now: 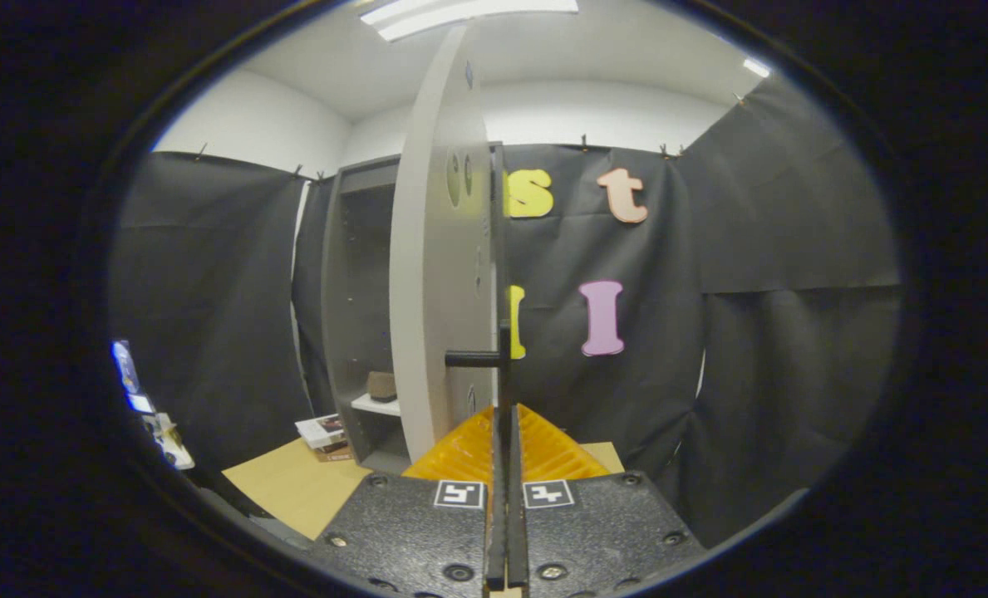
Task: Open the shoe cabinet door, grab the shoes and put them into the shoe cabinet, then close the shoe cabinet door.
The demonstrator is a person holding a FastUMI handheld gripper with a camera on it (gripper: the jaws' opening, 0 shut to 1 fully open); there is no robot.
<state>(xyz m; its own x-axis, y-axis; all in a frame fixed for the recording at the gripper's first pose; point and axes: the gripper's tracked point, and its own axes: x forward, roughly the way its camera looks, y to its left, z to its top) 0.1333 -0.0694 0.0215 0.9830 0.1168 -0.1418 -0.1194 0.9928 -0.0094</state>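
We read this as a door step, either the end of opening or the start of closing; we cannot tell which from this one look. The gripper (pixel 506 419), low in the centre of the frame, has its two fingers drawn together on the free edge of the shoe cabinet door (pixel 442 274), which we see nearly edge-on. The door is a tall pale panel standing upright, its long axis vertical, running from the middle of the frame up to the top. Its dark handle (pixel 475 359) sticks out sideways to the left just above the fingertips. The shoe cabinet (pixel 352 316) stands open left of centre, its mouth facing us, and a brown shoe (pixel 382 386) sits on a pale lower shelf inside. A stack of books (pixel 324 436) lies on the tan floor (pixel 294 486) just left of the cabinet's foot. If the shoe is already home, as it seems, the next move calls for swinging the door leftward on its hinge toward the cabinet, following the arc and keeping the pinch steady so the edge does not slip.
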